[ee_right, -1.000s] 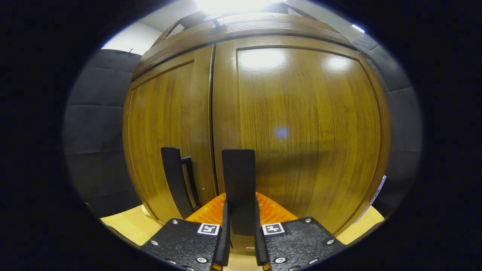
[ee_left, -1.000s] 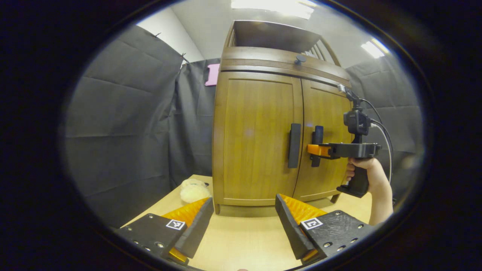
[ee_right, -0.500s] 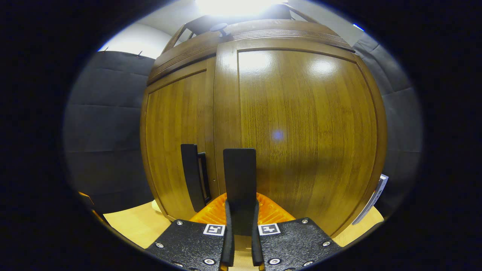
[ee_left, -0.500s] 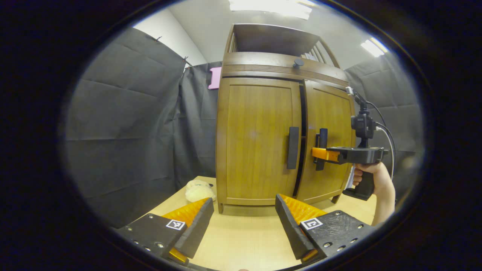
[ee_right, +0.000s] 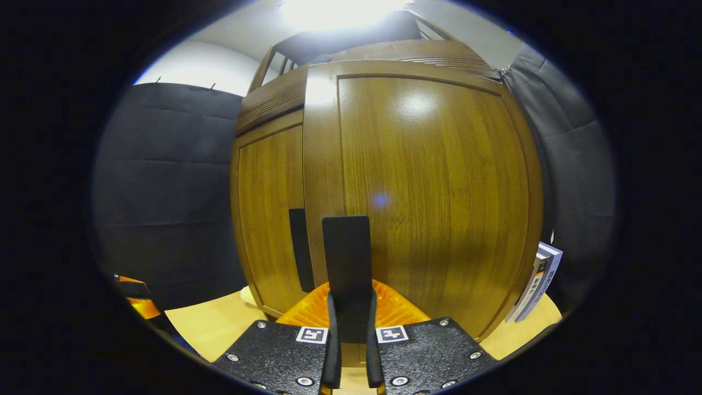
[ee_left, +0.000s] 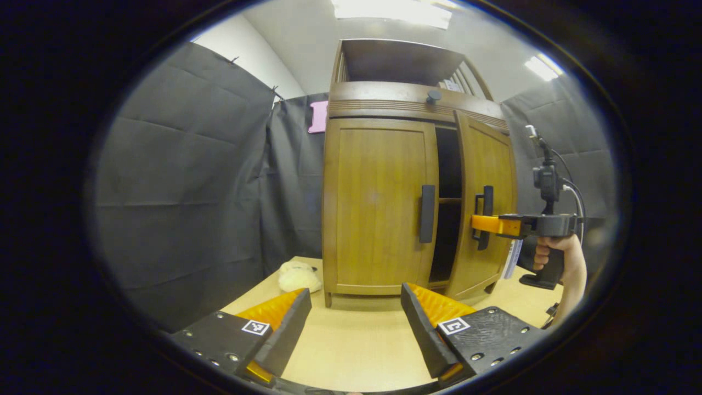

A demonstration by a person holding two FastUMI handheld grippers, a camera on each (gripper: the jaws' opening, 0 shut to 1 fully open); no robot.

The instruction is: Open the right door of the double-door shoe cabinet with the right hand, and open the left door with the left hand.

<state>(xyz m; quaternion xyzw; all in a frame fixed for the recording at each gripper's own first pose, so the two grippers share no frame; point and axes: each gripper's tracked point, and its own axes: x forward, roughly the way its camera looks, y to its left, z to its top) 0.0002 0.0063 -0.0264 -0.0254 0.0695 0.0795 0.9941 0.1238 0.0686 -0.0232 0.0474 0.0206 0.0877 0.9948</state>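
My right hand-held gripper [ee_right: 349, 329] is clamped on the flat black bar handle [ee_right: 346, 258] of the right door [ee_right: 433, 186], low centre of the right gripper view. In the left gripper view that door stands partly ajar, a dark gap beside the closed left door [ee_left: 378, 203]. To do this well I judge: pull along the hinge arc, grip level. My left hand-held gripper [ee_left: 351, 329] hangs wide open, empty, over the pale desk [ee_left: 351, 340]. The cabinet [ee_left: 411, 99] is glossy brown wood grain, with framed panel doors.

Cabinet interior [ee_left: 448, 219] dark, contents indiscernible
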